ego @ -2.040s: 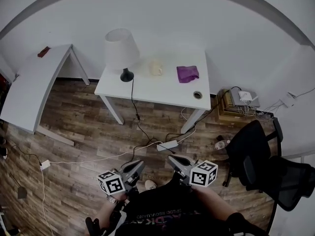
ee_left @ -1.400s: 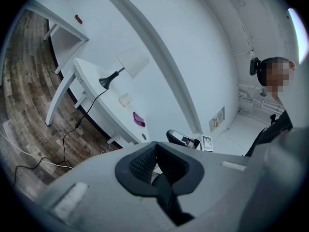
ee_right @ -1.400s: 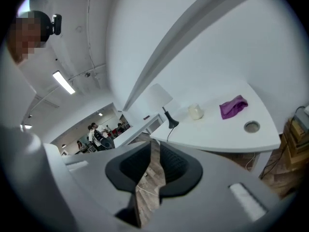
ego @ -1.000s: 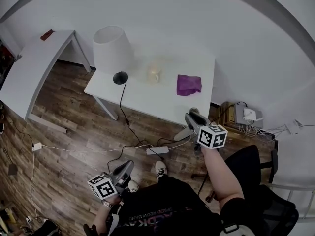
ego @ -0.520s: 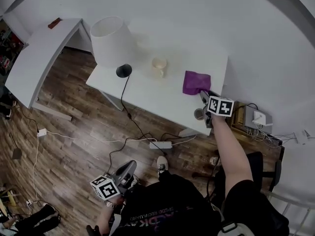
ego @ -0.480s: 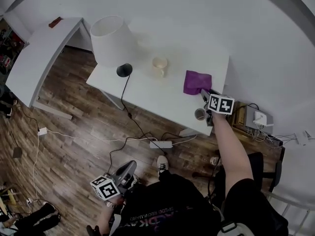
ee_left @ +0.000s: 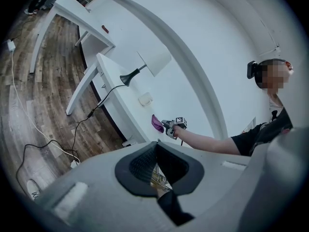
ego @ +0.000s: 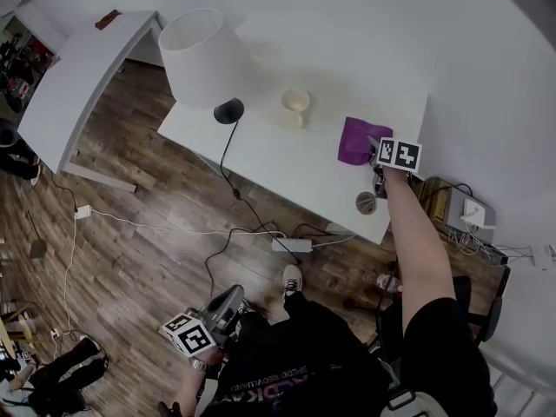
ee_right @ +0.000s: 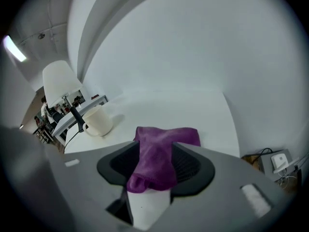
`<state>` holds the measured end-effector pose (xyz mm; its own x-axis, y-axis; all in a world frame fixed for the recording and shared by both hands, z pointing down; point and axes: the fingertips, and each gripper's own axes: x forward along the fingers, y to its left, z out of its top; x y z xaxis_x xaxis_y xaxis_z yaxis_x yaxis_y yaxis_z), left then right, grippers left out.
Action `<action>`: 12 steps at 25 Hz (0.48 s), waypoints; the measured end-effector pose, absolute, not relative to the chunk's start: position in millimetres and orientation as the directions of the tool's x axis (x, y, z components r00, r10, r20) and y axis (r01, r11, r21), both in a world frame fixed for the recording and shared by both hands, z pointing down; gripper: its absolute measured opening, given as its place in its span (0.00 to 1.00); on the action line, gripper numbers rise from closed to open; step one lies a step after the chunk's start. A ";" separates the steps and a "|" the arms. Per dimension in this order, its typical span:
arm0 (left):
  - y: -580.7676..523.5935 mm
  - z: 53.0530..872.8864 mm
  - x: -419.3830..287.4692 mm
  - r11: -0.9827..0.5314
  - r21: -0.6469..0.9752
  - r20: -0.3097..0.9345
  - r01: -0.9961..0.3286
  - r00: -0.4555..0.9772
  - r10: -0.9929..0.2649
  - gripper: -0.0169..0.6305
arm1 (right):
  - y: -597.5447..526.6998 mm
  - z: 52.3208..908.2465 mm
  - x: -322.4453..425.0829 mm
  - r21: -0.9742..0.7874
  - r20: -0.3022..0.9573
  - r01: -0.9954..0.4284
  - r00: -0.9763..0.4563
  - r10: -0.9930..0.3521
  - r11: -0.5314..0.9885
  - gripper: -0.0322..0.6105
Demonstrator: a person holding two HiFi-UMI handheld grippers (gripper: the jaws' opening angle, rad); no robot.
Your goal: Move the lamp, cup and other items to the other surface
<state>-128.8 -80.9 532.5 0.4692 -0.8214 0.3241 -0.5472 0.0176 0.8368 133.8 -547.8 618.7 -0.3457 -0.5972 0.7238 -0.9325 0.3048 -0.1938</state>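
left claw: (ee_left: 154, 148) low by the person's body, well apart from the surface; jaws together, nothing between them.
right claw: (ee_right: 155, 148) tilted down at the right end of the surface (ego: 287, 159); jaws wide apart, just been opening; cloth lies between them, pads not pressing on it.
cloth: (ego: 359, 140) purple, lying on the white surface, right of the cup, close to the wall.
cloth axis: long axis runs straight away from the right claw, in line with it; narrow folded end nearest, wider end far.
step: grasp the cloth, as judged; nothing moved over yet.
how: close across the narrow fold, catch all layers deep in the pads, lift clear before carrying, don't drag it toward the cup.
cup: (ee_right: 99, 121) upright, left of the cloth, apart from it.
lamp: (ego: 201, 55) upright beyond the cup, cord down to the floor.
other surface: (ego: 74, 68) far left, well apart.
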 end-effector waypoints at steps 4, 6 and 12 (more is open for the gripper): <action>-80.7 537.6 -125.8 0.037 0.841 0.336 -0.540 0.466 -0.818 0.02 | -553.6 636.5 126.4 -0.160 0.762 -0.933 -0.324 -0.560 0.322 0.38; -81.2 539.2 -125.8 0.046 0.842 0.342 -0.538 0.464 -0.817 0.02 | -554.4 646.0 123.8 -0.145 0.782 -0.934 -0.309 -0.540 0.325 0.38; -78.5 539.3 -126.9 0.060 0.838 0.354 -0.543 0.458 -0.815 0.02 | -551.7 658.0 125.7 -0.099 0.803 -0.937 -0.274 -0.530 0.335 0.32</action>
